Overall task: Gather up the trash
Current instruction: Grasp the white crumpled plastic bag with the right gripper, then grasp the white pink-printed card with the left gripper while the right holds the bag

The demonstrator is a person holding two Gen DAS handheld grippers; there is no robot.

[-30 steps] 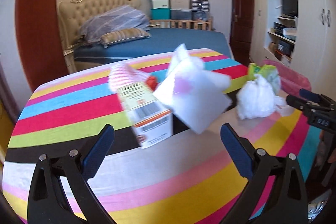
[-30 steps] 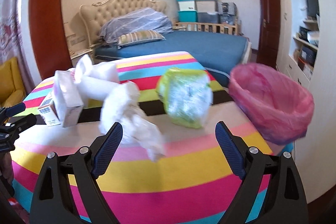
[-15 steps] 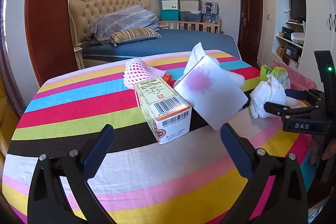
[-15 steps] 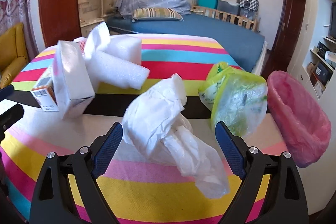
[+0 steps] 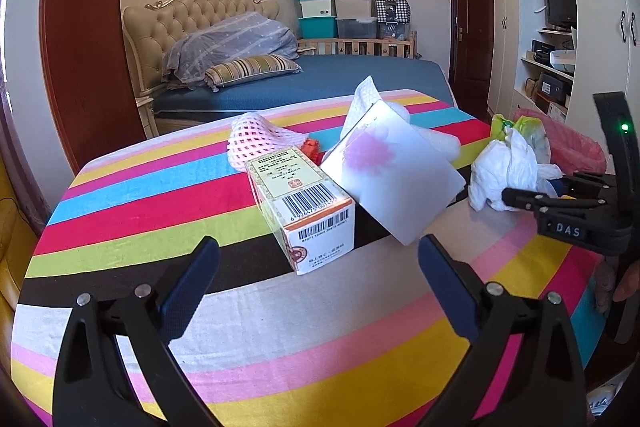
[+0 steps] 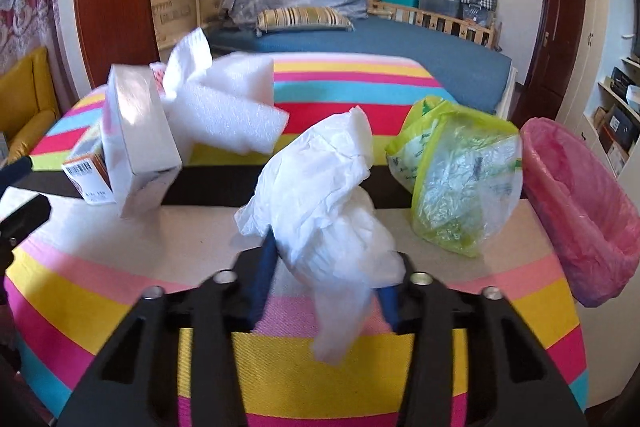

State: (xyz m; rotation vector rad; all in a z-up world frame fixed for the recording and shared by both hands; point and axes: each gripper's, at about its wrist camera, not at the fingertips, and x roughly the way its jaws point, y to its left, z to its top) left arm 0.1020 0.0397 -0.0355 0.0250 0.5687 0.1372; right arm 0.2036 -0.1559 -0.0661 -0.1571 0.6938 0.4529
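My right gripper (image 6: 328,271) is shut on a crumpled white plastic bag (image 6: 324,195), which also shows in the left wrist view (image 5: 504,175). My left gripper (image 5: 316,287) is open and empty, just short of a small barcoded carton (image 5: 308,211). A white box (image 5: 392,179) leans on the carton. White foam sheets (image 6: 228,107) and a pink foam net (image 5: 256,143) lie behind. A green-edged clear bag (image 6: 460,179) stands right of the white bag. A pink-lined bin (image 6: 576,203) hangs at the table's right edge.
The trash lies on a table with a striped cloth (image 5: 160,195). A bed (image 5: 320,79) stands behind it. Shelves and cupboards (image 5: 560,59) line the right wall. A yellow chair (image 6: 24,111) is at the far left.
My right gripper has moved in and shut on the white plastic bag. My left gripper has stayed open in front of the carton.
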